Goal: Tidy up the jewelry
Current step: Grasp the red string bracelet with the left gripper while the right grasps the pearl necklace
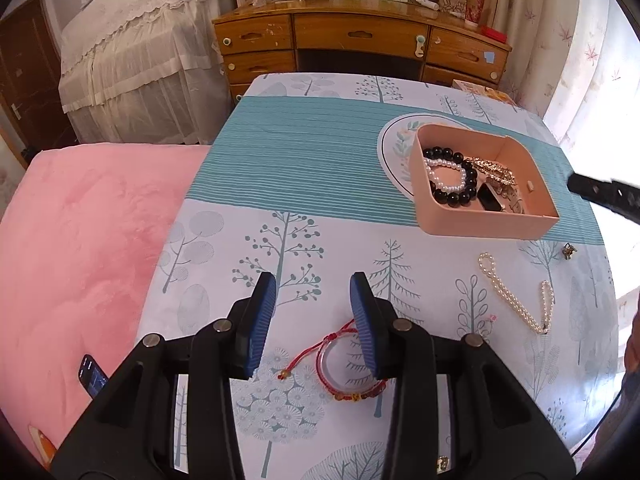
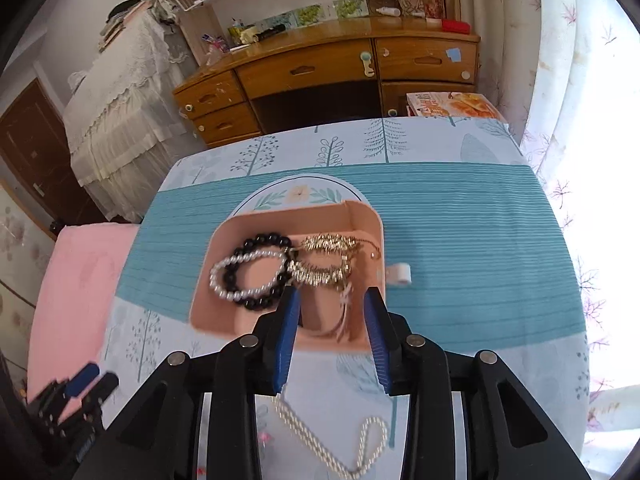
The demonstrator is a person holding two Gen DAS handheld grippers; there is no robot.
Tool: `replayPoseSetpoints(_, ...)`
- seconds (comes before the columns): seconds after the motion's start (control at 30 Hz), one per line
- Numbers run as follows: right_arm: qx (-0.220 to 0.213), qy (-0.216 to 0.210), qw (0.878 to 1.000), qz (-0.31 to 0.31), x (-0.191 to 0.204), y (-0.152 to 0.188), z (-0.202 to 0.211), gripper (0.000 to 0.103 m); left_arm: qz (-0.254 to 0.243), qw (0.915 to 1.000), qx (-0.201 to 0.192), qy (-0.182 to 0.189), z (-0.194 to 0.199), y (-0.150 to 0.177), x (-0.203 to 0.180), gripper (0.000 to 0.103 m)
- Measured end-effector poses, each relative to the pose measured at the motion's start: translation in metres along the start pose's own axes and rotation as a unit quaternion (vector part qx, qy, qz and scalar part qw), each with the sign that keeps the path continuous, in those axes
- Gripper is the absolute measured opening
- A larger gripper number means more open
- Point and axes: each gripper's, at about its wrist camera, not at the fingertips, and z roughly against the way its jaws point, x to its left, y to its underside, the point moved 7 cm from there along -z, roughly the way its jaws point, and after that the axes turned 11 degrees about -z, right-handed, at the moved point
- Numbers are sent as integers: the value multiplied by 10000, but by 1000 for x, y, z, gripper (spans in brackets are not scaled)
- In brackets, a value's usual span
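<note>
A pink box point(image 1: 486, 222) stands on the table and holds a black bead bracelet point(image 1: 460, 196), a white pearl bracelet point(image 1: 444, 176), gold chains point(image 1: 494, 170) and a watch point(image 1: 490, 200). My left gripper point(image 1: 314, 308) is open and empty, above a red string bracelet point(image 1: 340, 356). A pearl necklace point(image 1: 516, 294) lies right of it, and a small gold piece point(image 1: 568, 250) near the edge. My right gripper point(image 2: 332, 320) is open and empty over the box's point(image 2: 224, 312) near edge, above the watch strap point(image 2: 342, 312). The pearl necklace point(image 2: 344, 440) lies under it.
The table has a tree-print cloth point(image 1: 280, 240) with a teal band. A pink blanket point(image 1: 80, 240) lies left, with a phone point(image 1: 93, 376) on it. A wooden desk point(image 1: 360, 48) stands beyond the table. A bright curtained window point(image 2: 580, 160) is at the right.
</note>
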Motion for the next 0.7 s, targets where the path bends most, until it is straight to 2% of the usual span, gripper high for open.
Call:
replayPoseSetpoints(0.33,25,-50,9993,379,-11,74,63,34,41,9999,-110,-89,30,14,7,35)
replayPoseSetpoints(0.5,132,-26,9984,554,-16,102,75,34,47,9999,-78,-112,37,25,12,36)
replayPoseSetpoints(0.57,202,-41,9979,618,-18,112,77,34,16,9999,-30,-131,35,29,13,42)
replayPoseSetpoints(0.7,354,-12,9963,786,-17,126,72,34,-93,9998,149,-99,25,42,13,46)
